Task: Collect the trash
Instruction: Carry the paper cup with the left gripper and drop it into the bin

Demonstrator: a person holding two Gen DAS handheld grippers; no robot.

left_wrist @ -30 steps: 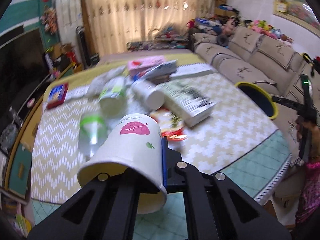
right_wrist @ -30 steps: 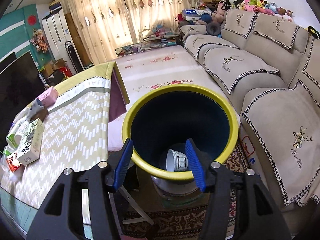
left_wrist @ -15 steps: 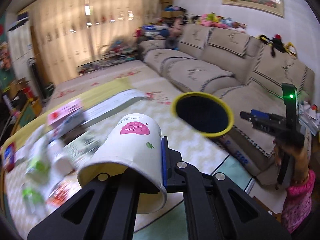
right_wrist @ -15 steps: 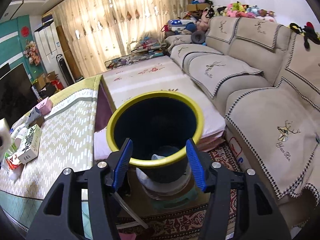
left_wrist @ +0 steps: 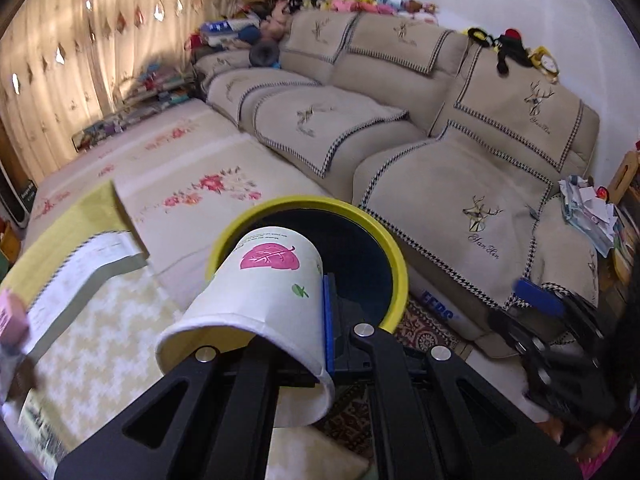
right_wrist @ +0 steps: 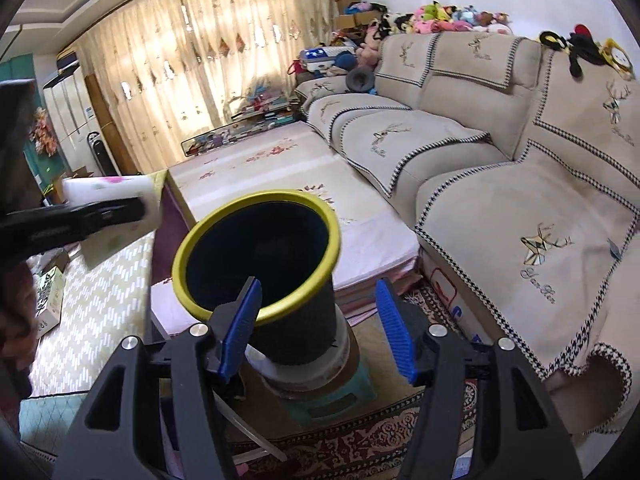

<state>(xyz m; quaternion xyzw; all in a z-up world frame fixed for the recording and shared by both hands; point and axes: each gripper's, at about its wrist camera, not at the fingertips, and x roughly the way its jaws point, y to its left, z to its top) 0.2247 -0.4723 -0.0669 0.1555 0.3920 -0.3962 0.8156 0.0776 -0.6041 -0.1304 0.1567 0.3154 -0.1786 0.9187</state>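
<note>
Paper cup [left_wrist: 264, 300], white with a pink leaf print, now sits clenched by its rim wall in my left tongs [left_wrist: 326, 312], and it has swung away from the cluttered counter: a second ago the bottles and books filled the view behind it, and now the yellow-rimmed trash bin [left_wrist: 394, 256] sits right behind the cup. From the right wrist view the cup [right_wrist: 116, 196] is near the bin [right_wrist: 260, 256] on its left side but not yet over the mouth, as far as I can judge. My right tongs [right_wrist: 320, 324] are released and have just been opening wider, with nothing pressed between the pads; the bin's rim merely shows between them. I read this as the carry nearly done, with the drop left to do.

The counter [left_wrist: 92, 328] wears a pale zigzag cloth and holds a book at its edge. The bin stands on a small teal stool [right_wrist: 332, 400] over a patterned rug, beside a low floral-covered platform. A beige sofa [left_wrist: 460, 200] runs along the wall with plush toys heaped on its back, and curtains glow behind.
</note>
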